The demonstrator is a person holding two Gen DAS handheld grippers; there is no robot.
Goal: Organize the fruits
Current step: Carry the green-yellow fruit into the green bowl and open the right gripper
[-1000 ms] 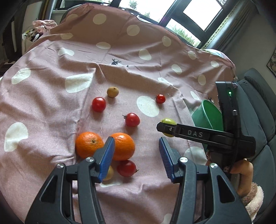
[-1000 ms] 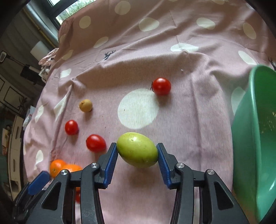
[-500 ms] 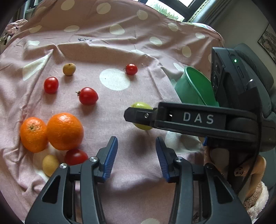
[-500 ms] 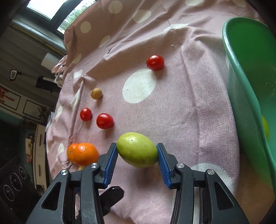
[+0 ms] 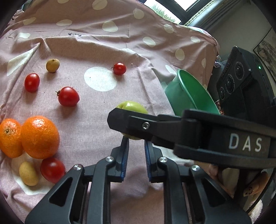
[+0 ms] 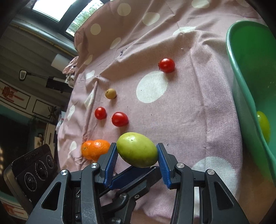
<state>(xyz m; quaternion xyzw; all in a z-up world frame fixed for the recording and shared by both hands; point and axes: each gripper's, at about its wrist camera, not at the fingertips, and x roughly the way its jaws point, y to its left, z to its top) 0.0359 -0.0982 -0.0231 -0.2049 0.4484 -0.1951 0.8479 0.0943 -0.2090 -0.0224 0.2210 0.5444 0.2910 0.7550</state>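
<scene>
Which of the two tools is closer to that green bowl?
Right. The right tool, gripping the green fruit, is beside the green bowl; the left tool, shut and empty, sits behind it, farther away.

Daylight is coming through dark-framed windows (image 5: 174, 6) behind the surface, which a pink cloth with white polka dots (image 5: 103, 43) is covering. A framed picture (image 5: 266, 45) is hanging on the pale wall at right, and framed panels (image 6: 15, 98) are lining the dim left wall.
</scene>
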